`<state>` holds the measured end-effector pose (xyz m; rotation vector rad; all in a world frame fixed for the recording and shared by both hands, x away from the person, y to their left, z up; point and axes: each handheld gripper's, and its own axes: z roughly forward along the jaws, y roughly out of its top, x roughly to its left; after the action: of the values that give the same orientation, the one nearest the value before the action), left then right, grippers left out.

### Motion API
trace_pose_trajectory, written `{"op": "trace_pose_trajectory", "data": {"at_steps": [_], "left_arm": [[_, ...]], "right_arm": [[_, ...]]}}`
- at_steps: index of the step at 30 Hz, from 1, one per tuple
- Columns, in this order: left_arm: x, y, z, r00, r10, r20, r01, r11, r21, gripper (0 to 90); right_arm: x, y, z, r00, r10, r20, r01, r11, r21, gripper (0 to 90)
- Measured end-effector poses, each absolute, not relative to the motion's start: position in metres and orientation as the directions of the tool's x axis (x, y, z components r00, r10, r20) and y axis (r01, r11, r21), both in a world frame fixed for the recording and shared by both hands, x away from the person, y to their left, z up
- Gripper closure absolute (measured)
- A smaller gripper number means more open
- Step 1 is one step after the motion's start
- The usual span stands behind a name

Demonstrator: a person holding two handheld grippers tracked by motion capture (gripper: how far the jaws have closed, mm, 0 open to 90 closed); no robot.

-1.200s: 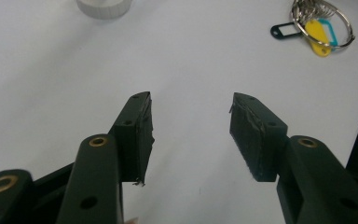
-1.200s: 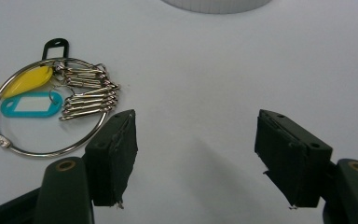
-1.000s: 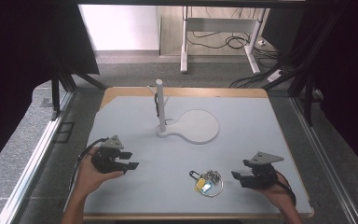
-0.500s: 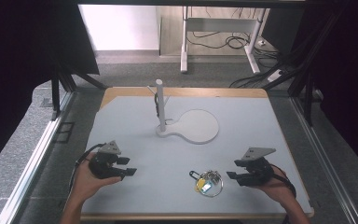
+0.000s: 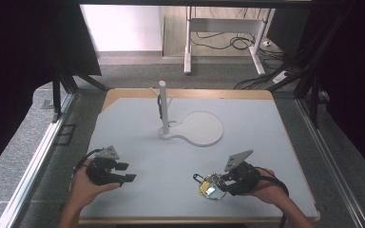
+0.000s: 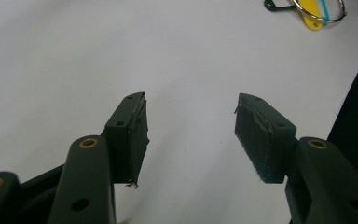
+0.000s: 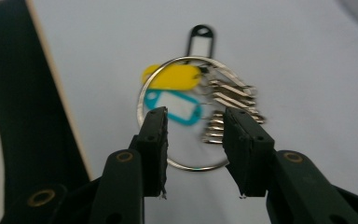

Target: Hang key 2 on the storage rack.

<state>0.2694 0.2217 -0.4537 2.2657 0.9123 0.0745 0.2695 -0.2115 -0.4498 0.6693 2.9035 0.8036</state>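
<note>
Near the table's (image 5: 266,118) front edge, right of centre, lies a key ring (image 7: 186,112) with yellow, teal and black tags and a fan of metal keys. My right gripper (image 5: 225,179) sits right at it; in the right gripper view my jaws stand a narrow gap apart, straddling the near arc of the ring without closing on it. My left gripper (image 5: 126,172) rests well to the left, jaws spread wide over bare tabletop. Farther off, mid-table, a white stand (image 5: 163,107) with an upright post rises from its flat base.
</note>
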Motion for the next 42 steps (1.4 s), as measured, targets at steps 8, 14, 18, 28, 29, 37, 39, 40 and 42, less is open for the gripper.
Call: {"op": "trace_pose_trajectory", "data": {"at_steps": [8,14,18,28,29,37,39,40,42], "left_arm": [[0.267,0.223,-0.455,0.752,0.632,-0.189,0.594,-0.525,0.609,44.5],[0.267,0.222,-0.457,0.753,0.631,-0.187,0.596,-0.534,0.6,44.4],[0.266,0.22,-0.458,0.757,0.629,-0.178,0.594,-0.548,0.589,44.4],[0.265,0.219,-0.459,0.756,0.629,-0.179,0.595,-0.547,0.59,44.3],[0.265,0.218,-0.46,0.756,0.629,-0.179,0.594,-0.547,0.589,44.4],[0.265,0.215,-0.462,0.754,0.632,-0.181,0.598,-0.546,0.586,44.2],[0.265,0.215,-0.462,0.757,0.629,-0.176,0.594,-0.551,0.585,44.2],[0.265,0.215,-0.462,0.757,0.63,-0.174,0.595,-0.554,0.583,44.2],[0.264,0.215,-0.462,0.754,0.632,-0.177,0.598,-0.55,0.583,44.2]], "right_arm": [[0.259,-0.186,-0.466,-0.937,0.338,0.09,0.344,0.845,0.41,65.7],[0.259,-0.175,-0.474,-0.944,0.315,0.102,0.331,0.875,0.353,67.8],[0.26,-0.169,-0.477,-0.946,0.307,0.104,0.324,0.885,0.335,69.7],[0.261,-0.158,-0.481,-0.95,0.296,0.1,0.313,0.905,0.288,76.9],[0.262,-0.158,-0.481,-0.951,0.292,0.097,0.308,0.909,0.282,77.6],[0.261,-0.146,-0.48,-0.955,0.294,0.05,0.298,0.931,0.211,81.5],[0.262,-0.143,-0.479,-0.949,0.312,0.049,0.315,0.93,0.187,85.3],[0.263,-0.143,-0.479,-0.947,0.316,0.05,0.32,0.929,0.183,85.9],[0.264,-0.142,-0.479,-0.943,0.328,0.058,0.334,0.926,0.174,86.9]]}}
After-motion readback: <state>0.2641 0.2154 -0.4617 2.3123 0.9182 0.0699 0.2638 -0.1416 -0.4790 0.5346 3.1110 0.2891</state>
